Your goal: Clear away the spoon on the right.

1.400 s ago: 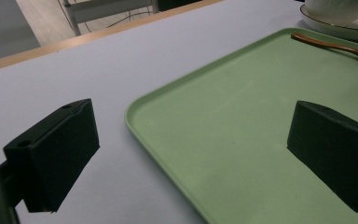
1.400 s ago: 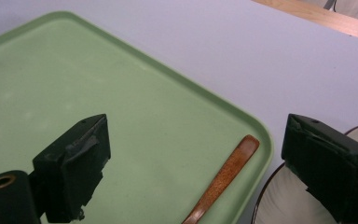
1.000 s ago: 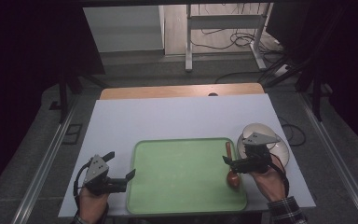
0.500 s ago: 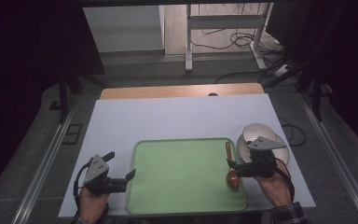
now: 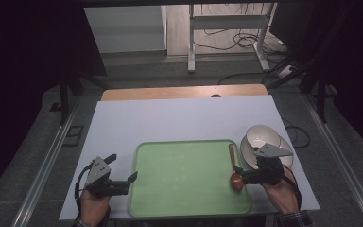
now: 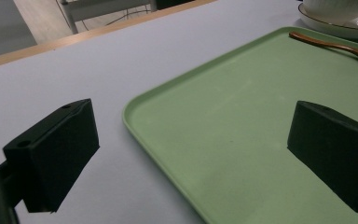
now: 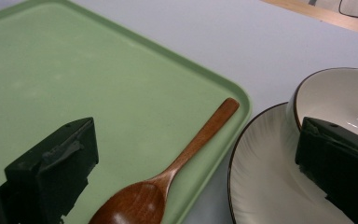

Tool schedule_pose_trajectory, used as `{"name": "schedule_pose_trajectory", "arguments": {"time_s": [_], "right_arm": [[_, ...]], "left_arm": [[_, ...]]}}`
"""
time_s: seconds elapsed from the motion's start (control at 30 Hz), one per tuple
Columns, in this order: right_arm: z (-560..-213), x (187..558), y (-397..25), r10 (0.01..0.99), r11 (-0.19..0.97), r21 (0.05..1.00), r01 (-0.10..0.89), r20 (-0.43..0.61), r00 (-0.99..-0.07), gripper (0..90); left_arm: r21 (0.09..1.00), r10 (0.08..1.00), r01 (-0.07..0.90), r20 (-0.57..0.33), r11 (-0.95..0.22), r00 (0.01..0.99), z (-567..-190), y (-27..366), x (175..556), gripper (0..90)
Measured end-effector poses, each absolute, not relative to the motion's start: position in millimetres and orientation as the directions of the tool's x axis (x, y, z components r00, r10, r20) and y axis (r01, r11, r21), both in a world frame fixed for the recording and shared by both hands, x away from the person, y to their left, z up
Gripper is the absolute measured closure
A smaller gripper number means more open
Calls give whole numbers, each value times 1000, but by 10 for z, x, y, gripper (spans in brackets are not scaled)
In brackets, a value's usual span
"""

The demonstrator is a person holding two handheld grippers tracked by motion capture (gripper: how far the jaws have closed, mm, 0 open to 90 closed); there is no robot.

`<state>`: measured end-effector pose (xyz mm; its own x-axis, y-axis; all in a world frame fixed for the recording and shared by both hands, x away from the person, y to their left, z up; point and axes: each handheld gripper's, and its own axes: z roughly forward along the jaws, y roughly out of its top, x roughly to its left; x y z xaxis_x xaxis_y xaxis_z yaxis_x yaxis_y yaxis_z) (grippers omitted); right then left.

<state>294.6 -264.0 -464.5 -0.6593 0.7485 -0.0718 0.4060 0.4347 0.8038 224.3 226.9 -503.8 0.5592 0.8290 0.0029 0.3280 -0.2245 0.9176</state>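
Both grippers wide apart, empty, flanking the green tray (image 5: 189,189)

Right gripper (image 5: 238,176) straddles the wooden spoon (image 7: 168,177) near the plate (image 7: 261,186) — closing skewed could clip the bowl (image 7: 335,98); left gripper (image 5: 123,177) hovers idle.

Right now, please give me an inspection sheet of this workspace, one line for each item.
Surface: white sheet over a wooden table.
Job's things: green tray; wooden spoon at its right edge; bowl on a plate beside the tray.
Clutter: nothing seen.
Grippers: left gripper open at the tray's left edge; right gripper open over the spoon.
Cables: on the floor beyond the table.
Surroundings: dark; metal frame behind.
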Motion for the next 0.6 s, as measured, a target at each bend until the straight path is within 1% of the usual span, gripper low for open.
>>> {"name": "schedule_pose_trajectory", "arguments": {"time_s": [0.33,0.6], "right_arm": [[-4620,2881,-2684,743,433,808,400,-69,-665,0],[-4602,2816,-2766,754,420,816,396,-72,-653,0]], "left_arm": [[917,828,332,-2,-222,560,-5041,2270,2245,19],[917,829,333,-3,-221,560,-5041,2273,2246,19]]}}
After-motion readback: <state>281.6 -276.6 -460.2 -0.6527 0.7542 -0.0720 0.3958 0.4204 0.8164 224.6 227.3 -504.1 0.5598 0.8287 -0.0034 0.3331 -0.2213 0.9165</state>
